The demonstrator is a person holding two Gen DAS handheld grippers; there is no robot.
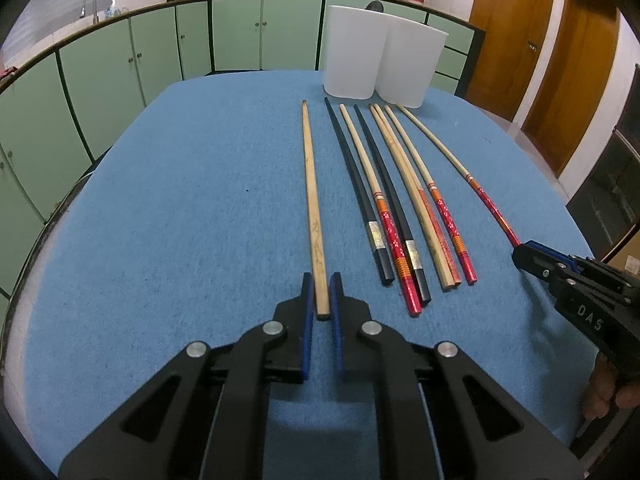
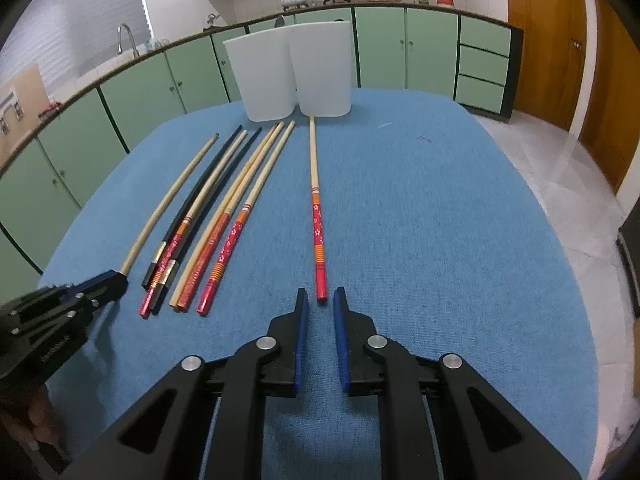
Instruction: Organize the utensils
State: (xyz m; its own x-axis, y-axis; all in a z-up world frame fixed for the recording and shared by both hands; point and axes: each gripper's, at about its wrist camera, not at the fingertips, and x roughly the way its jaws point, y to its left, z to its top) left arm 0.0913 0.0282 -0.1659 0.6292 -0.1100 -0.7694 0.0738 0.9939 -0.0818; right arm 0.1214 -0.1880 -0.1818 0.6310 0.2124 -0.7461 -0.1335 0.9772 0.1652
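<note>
Several chopsticks lie side by side on a blue cloth table (image 1: 180,200). A plain wooden chopstick (image 1: 311,200) lies apart at the left; its near end sits between the open fingers of my left gripper (image 1: 322,280), with small gaps on both sides. A red-handled chopstick (image 2: 316,216) lies apart at the right; its near end is just in front of my open right gripper (image 2: 321,294). Between them lies a bunch of black, wooden and red-handled chopsticks (image 1: 400,220). Two white holders (image 1: 384,56) stand at the far edge.
The table's rounded edges fall off at left and right. Green cabinets (image 1: 240,32) and a counter with pots run behind. Wooden doors (image 1: 508,32) are at the right. The right gripper also shows in the left wrist view (image 1: 520,254).
</note>
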